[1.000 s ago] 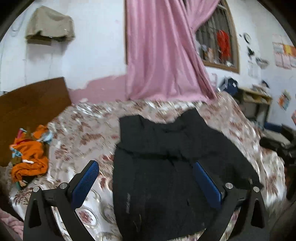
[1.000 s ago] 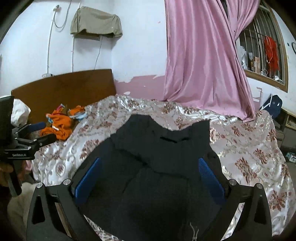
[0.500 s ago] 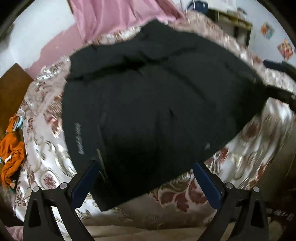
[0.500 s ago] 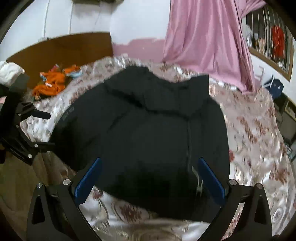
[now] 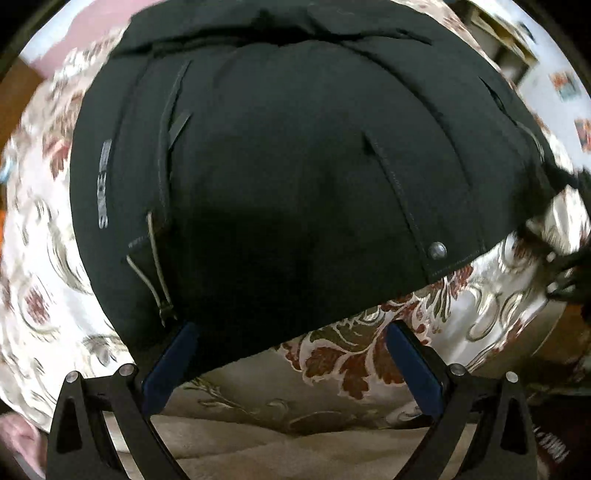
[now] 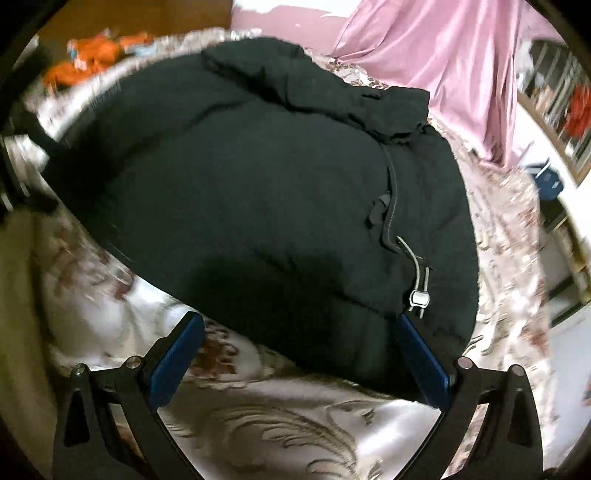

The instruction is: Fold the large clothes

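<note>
The left gripper [image 5: 291, 347] has its jaws spread wide and holds nothing; its blue pads [image 5: 168, 365] frame the near hem of a black jacket [image 5: 295, 166], the left pad just at the cloth's edge and the right pad over bare floral bedspread [image 5: 354, 354]. The right gripper [image 6: 301, 345] is likewise spread wide with nothing between its jaws, its right pad [image 6: 424, 362] lying against the jacket's hem [image 6: 258, 184] and its left pad over the bedspread [image 6: 295, 424]. The jacket lies spread flat on the bed, front up, its hem toward both cameras and its collar or hood bunched at the far end. In the left wrist view a grey printed logo [image 5: 103, 184] runs along the left side of the garment, a pale drawcord [image 5: 153, 266] hangs near the hem, and a metal snap button [image 5: 437, 251] sits at the hem's right corner. In the right wrist view a zipper line runs down the front to a drawcord with a white toggle [image 6: 419, 298]. Beyond the jacket, a pink curtain [image 6: 443, 66] hangs at the far right, orange clothing [image 6: 92, 55] lies at the far left of the bed before a brown wooden headboard [image 6: 129, 14], and a barred window [image 6: 561, 92] shows blurred at the right edge.
</note>
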